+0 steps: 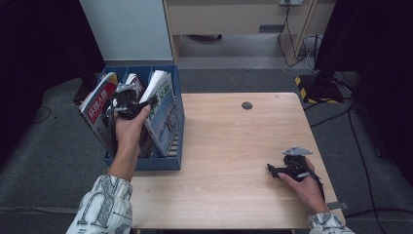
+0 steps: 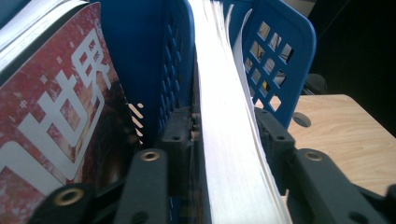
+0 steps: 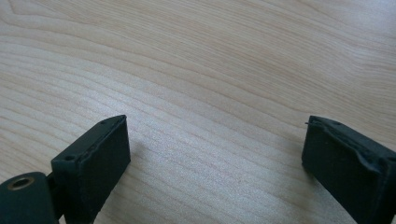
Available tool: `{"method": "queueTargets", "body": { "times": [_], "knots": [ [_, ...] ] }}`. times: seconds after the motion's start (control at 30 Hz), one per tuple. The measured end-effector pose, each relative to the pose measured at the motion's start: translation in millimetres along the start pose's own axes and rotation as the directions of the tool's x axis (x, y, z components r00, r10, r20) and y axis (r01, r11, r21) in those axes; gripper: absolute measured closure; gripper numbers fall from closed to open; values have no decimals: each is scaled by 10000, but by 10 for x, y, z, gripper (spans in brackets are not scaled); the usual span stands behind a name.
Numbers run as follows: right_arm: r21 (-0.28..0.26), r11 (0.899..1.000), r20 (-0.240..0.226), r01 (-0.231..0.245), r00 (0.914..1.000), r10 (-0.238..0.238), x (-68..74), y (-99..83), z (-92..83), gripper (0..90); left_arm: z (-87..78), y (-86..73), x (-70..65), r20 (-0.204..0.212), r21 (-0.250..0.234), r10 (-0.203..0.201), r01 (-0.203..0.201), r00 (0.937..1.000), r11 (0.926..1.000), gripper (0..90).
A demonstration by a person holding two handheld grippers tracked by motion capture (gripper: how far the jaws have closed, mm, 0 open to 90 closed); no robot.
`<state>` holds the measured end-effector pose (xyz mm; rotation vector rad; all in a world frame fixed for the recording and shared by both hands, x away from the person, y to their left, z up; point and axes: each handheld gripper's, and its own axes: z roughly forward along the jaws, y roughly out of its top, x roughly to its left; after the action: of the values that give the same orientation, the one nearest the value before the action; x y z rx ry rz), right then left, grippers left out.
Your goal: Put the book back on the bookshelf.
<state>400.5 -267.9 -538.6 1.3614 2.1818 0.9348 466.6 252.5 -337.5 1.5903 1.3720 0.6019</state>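
Going left to right: red magazine (image 1: 99, 105) sat in the left slot of the blue rack (image 1: 156, 163), and the left gripper (image 1: 127, 105) was up over the middle of the rack, jaws either side of the white book (image 2: 229, 140). Jaws were partly open, just off the page edges; a slim gap showed on the right side, so the grip looked released or nearly so. Judged: book already dropped into its slot, filing step about done; what was left was pulling the left gripper clear. Table (image 1: 234, 161) bare apart from a dark hole plug (image 1: 247, 105). Right gripper (image 1: 280, 170) rested near the table's right front corner, jaws spread wide, holding nothing. View differences: high view gave the whole layout, three rack slots, another magazine (image 1: 163, 109) leaning at the rack's right, both hands. Left gripper view gave the close jaw-to-book gap and the rack's lattice wall (image 2: 275, 60), which the high view was too small to settle. Right gripper view gave just wood grain between the wide jaws.
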Motion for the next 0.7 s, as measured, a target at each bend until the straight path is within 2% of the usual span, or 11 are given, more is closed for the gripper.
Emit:
{"method": "queueTargets", "body": {
  "times": [0.13, 0.3, 0.7],
  "knots": [
    [2, 10000, 2, 1, 10000, -1, 0, 0, 0, 81, -6, -22, 3, 73, 141, 273, -274, 9996, 9995, 503],
    [-30, 10000, 22, -8, 10000, 8, 3, -1, 2, 81, -25, -54, 29, 161, 151, 228, -230, 9996, 9996, 399],
    [-18, 10000, 17, 19, 10000, -19, 3, -2, 1, 80, -75, -82, 34, 517, 145, 432, -440, 9977, 9989, 323]
  ]
}}
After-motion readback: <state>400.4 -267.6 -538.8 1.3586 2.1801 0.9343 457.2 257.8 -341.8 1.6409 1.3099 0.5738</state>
